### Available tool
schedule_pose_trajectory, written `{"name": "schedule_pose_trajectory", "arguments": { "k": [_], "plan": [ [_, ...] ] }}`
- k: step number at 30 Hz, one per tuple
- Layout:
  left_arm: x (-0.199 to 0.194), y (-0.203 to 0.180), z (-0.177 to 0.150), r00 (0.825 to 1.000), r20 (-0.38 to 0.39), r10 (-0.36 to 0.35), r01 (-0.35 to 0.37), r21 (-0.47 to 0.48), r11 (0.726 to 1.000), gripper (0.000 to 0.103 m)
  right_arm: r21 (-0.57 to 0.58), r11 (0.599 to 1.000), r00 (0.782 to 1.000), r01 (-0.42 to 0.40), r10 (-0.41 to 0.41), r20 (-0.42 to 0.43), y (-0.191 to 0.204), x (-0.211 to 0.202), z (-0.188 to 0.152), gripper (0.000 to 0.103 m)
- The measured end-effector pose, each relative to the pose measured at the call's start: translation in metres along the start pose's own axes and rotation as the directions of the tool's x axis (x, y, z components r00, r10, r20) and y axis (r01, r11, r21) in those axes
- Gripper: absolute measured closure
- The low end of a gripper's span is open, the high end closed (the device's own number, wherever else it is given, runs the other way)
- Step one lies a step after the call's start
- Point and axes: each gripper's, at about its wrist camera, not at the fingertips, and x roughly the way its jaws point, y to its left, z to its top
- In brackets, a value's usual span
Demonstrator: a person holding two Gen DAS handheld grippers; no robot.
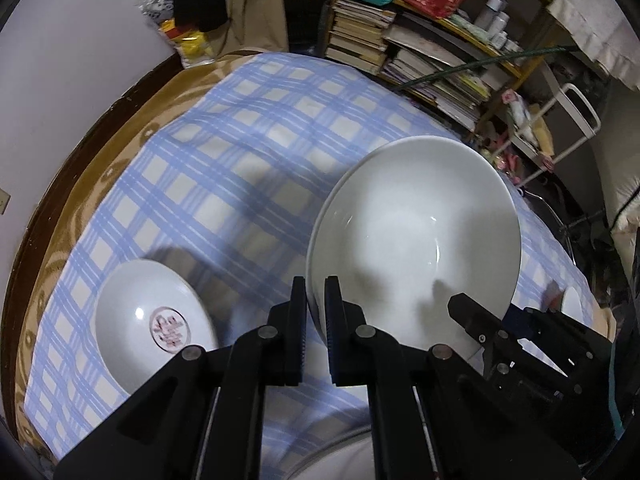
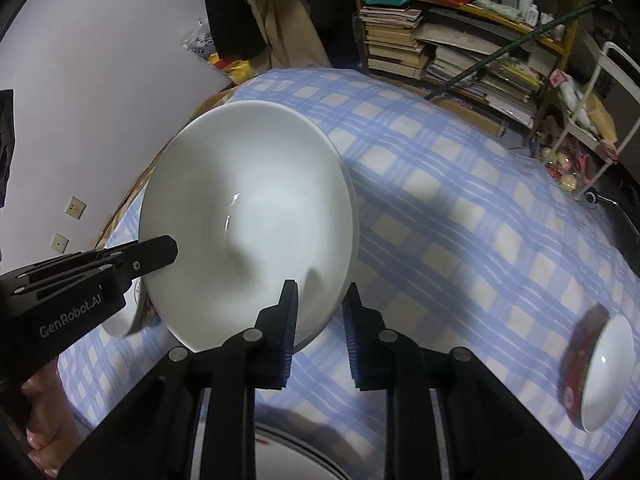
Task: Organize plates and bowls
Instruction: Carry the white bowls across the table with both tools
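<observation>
A large plain white bowl (image 1: 416,240) is held tilted above the blue checked tablecloth (image 1: 224,152). My left gripper (image 1: 316,300) is shut on the bowl's near-left rim. My right gripper (image 2: 320,312) straddles the bowl's rim (image 2: 248,216) with its jaws apart, one finger inside and one outside, not pressing. It also shows in the left wrist view (image 1: 476,320) at the bowl's right edge. A white plate with a red emblem (image 1: 154,316) lies on the cloth at lower left. A red-patterned bowl (image 2: 596,372) lies at the right.
A white dish rim (image 2: 296,456) sits just below both grippers. A bookshelf with stacked books (image 1: 400,40) and a white rack (image 2: 600,92) stand beyond the table's far edge. The wall (image 2: 100,80) is at left.
</observation>
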Motion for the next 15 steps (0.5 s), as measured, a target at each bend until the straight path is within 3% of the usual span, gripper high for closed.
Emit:
{"name": "schedule_pose_trajectory", "arguments": {
  "k": [15],
  "plan": [
    [-0.007,-0.097,-0.066,0.998,-0.036,-0.061,0.065,0.122,0.99,0.095,0.102,0.993,0.998,0.056,-0.055,-0.016,-0.071,-0.05,-0.076,0.08]
  ]
}}
